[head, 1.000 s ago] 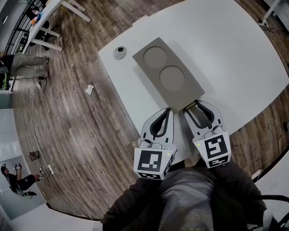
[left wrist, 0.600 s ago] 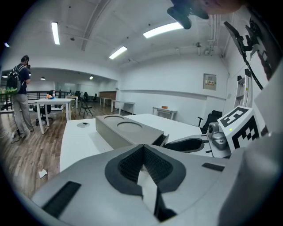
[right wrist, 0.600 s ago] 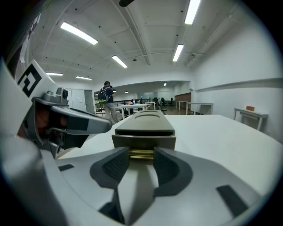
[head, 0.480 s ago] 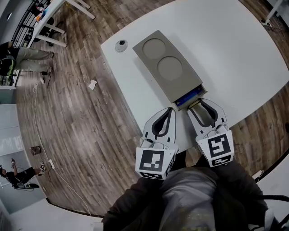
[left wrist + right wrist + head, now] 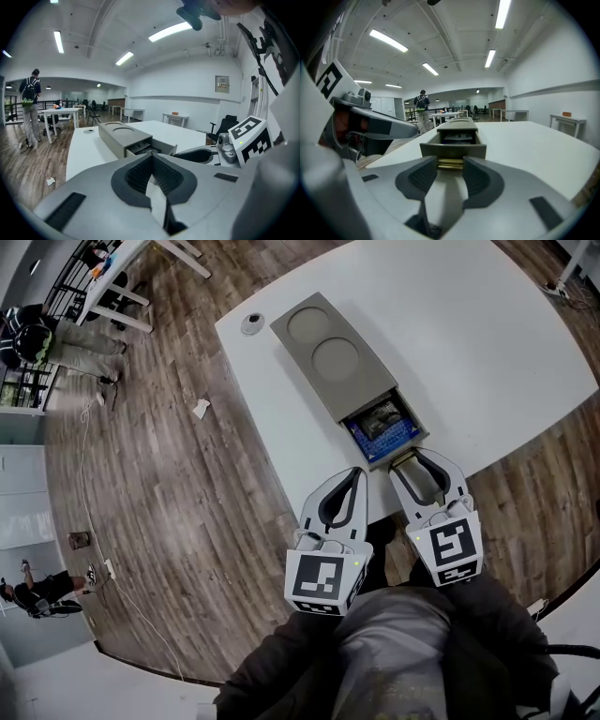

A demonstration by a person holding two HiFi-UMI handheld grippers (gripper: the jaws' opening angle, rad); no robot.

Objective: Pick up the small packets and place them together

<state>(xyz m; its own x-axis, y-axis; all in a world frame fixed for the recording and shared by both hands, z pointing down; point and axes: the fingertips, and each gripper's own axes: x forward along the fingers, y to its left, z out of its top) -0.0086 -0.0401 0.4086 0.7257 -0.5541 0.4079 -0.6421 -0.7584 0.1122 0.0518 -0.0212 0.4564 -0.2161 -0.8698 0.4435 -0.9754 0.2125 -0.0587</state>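
1. Grey box (image 5: 328,352) on the white desk (image 5: 487,343): its drawer (image 5: 382,425) was seen partly open, with the right tongs (image 5: 405,457) clamped on the brass handle (image 5: 450,163).
2. The left tongs (image 5: 356,472) were held closed and empty, near the desk's edge.
3. Packets (image 5: 380,416) were seen lying inside the drawer, on a blue lining; none was out yet.
4. Opening the drawer was judged the step in hand; next, the handle would need to be released and a packet reached for.
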